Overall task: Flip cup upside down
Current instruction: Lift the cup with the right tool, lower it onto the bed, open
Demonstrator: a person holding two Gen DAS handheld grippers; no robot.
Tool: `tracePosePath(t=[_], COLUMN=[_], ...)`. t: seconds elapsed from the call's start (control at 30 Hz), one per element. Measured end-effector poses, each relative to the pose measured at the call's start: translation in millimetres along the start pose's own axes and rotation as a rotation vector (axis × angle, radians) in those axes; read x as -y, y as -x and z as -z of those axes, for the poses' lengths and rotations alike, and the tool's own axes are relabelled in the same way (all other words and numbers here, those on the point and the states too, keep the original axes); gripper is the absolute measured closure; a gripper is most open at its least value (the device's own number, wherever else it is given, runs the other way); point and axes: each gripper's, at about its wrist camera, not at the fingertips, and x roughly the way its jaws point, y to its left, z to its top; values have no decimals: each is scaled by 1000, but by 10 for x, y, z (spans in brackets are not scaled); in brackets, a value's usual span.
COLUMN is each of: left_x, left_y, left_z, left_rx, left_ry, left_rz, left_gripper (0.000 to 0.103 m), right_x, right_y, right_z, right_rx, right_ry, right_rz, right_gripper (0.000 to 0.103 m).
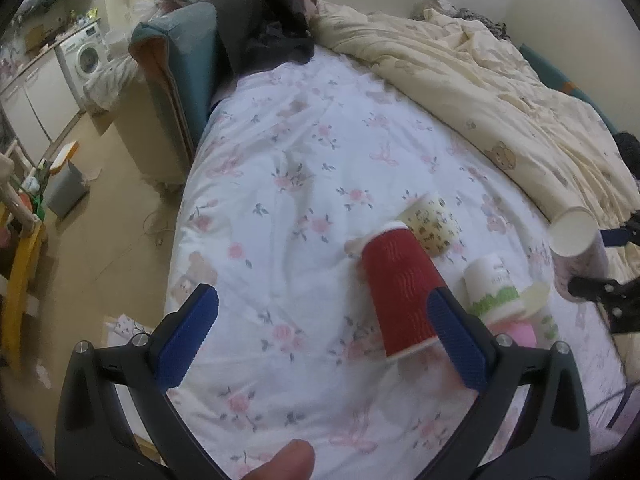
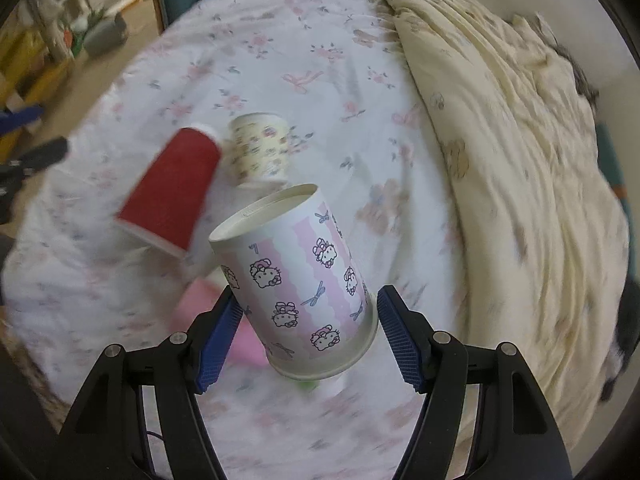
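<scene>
My right gripper (image 2: 308, 316) is shut on a pink-striped cartoon-cat paper cup (image 2: 296, 280), held upside down above the bed, base toward the top. In the left wrist view that cup (image 1: 572, 236) shows at the far right. A red ribbed cup (image 1: 400, 292) stands upside down on the floral sheet; it also shows in the right wrist view (image 2: 172, 196). A cream patterned cup (image 1: 432, 228) stands upside down behind it, seen also in the right wrist view (image 2: 260, 152). My left gripper (image 1: 324, 332) is open and empty, its right finger beside the red cup.
A white cup with green print (image 1: 494, 288) and a pink cup (image 1: 516, 330) sit right of the red cup. A rumpled cream duvet (image 1: 500, 92) covers the bed's far right. A teal bed frame (image 1: 180, 80) and floor with a grey bin (image 1: 66, 188) lie left.
</scene>
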Motion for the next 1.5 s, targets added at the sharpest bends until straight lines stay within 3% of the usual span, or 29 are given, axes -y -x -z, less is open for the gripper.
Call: tracePosePath(t=[0.17,0.4,0.83,1.13,1.3,1.5], left_x=[167,121,3,-21,-8,43], left_y=[206,416,651,637,554,474], left_z=[212,572,1101,1266,1264,1251], left_rx=[21,-17,-30,-57,-74,-94], left_ry=[-76,-64,-71,-52,-43,-36], left_rz=[2,37,5,-3,-15,-1], left_gripper=[0,0,0,0,0,0], right_x=[-108,-356,-902,-1004,-1005,-1060], right_y=[144,248,-5,-361,-685,-878], right_z=[338,688,1370,1598,1649,1603], right_rx=[32,49,52,50,-11,-53], right_ry=[-115,-221,-438,-608,-689,-688], right_rz=[-55,-174,-405,-531,-587,-567], right_gripper=[31,31,31,30,30,28])
